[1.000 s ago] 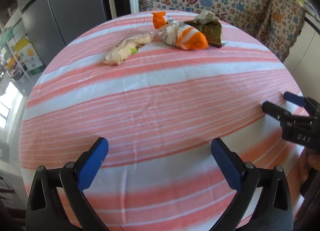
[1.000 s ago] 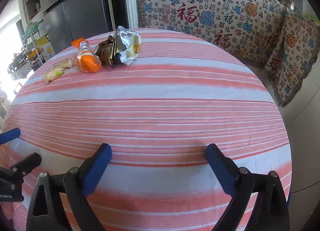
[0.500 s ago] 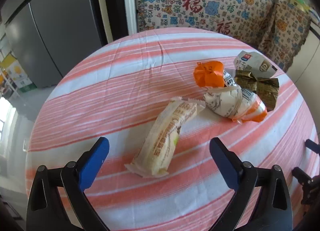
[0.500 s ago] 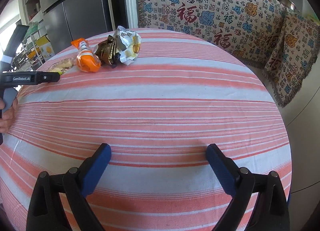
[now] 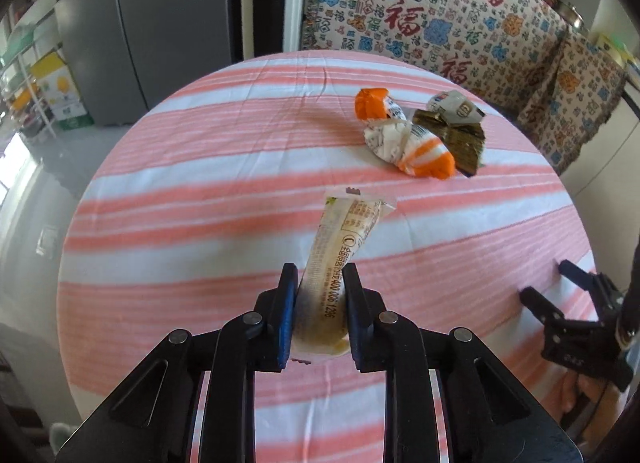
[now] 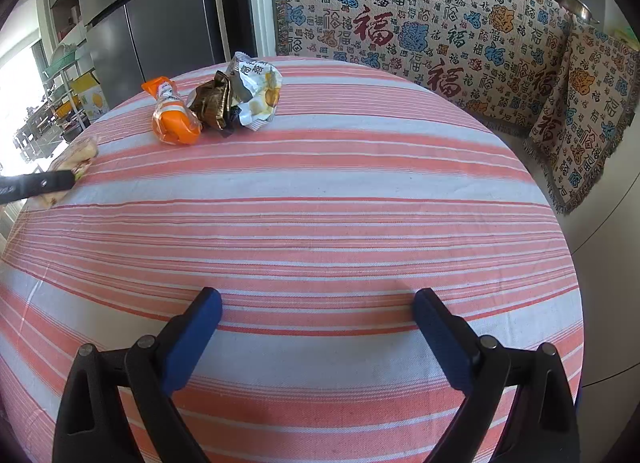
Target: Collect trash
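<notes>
Round table [image 6: 340, 223] under a pink-and-white striped cloth, grey fridge [image 5: 160, 23] and a patterned throw [image 6: 440, 31] printed with red 福 characters behind. Left gripper [image 5: 320, 283] clamped on the near end of a long pale wrapper [image 5: 340, 259], whose far end angles out toward the table centre; its tail is hidden between the pads, print partly readable: "400 006 1296". Orange-and-white wrapper [image 5: 404, 139], brown foil wrapper [image 5: 456, 139] and a crumpled white packet [image 6: 256, 91] touch in a cluster near the far edge, packet text too small. Right gripper [image 6: 316, 323] spread wide over bare cloth near the front edge, holding nothing.
</notes>
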{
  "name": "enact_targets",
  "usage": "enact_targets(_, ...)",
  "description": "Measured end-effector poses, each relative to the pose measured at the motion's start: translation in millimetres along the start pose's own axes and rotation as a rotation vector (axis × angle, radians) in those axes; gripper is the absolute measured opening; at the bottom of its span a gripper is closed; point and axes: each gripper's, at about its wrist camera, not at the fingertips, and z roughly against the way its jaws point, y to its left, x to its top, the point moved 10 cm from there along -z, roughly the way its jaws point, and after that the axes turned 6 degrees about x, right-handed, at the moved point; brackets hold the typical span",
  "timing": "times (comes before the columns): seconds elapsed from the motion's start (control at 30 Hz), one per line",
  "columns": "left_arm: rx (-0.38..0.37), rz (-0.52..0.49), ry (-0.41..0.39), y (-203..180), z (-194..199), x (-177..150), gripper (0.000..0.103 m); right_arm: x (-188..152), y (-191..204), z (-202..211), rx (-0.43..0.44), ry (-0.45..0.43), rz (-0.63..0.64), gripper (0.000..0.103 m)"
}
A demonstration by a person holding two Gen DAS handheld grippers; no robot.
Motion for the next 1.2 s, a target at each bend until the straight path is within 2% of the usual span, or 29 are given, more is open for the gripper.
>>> enact_targets(0.1, -0.006, 0.03, 0.0, -8, 17, -31, 0.022, 0, 0, 0, 0.001, -0.001, -0.001, 0.099)
enact_targets(0.23, -0.016, 0.04, 0.01, -22, 15, -59, 0.025, 0, 0, 0, -0.001, -0.001, -0.001, 0.099)
enact_targets(0.3, -0.013, 0.019, 0.009, -28, 10, -66, 0.04, 0, 0, 0, -0.001, -0.001, -0.001, 0.099)
enact_targets(0.33, -0.015, 0.006, 0.008, -31, 7, -67, 0.057, 0, 0, 0, -0.001, -0.001, -0.001, 0.099)
enact_targets(0.37, -0.017, -0.008, -0.013, -34, 7, -66, 0.068, 0, 0, 0, 0.0, -0.001, -0.002, 0.099)
enact_targets(0.43, 0.019, -0.042, -0.04, -34, 6, -64, 0.079, 0, 0, 0, -0.001, -0.001, -0.002, 0.099)
enact_targets(0.6, 0.069, -0.047, -0.053, -23, -5, -61, 0.086, 0, 0, 0, -0.001, -0.002, -0.003, 0.099)
enact_targets(0.73, 0.115, -0.065, -0.055, -20, -9, -66, 0.103, 0, 0, 0, -0.001, -0.002, -0.003, 0.099)
enact_targets(0.9, 0.107, -0.051, -0.057, -18, -9, -67, 0.103, -1, -1, -1, 0.002, -0.002, -0.002, 0.099)
enact_targets(0.97, 0.106, -0.043, -0.056, -18, -9, -67, 0.103, 5, 3, -2, 0.039, -0.003, 0.018, 0.098)
enact_targets(1.03, 0.111, -0.039, -0.056, -18, -10, -66, 0.103, 25, 5, 0, 0.078, -0.033, 0.011, 0.097)
enact_targets(1.13, 0.113, -0.035, -0.057, -19, -12, -63, 0.103, 74, 15, 6, 0.158, -0.087, -0.012, 0.096)
enact_targets(1.2, 0.113, -0.034, -0.058, -20, -13, -62, 0.103, 104, 28, -4, 0.22, -0.058, -0.022, 0.09)
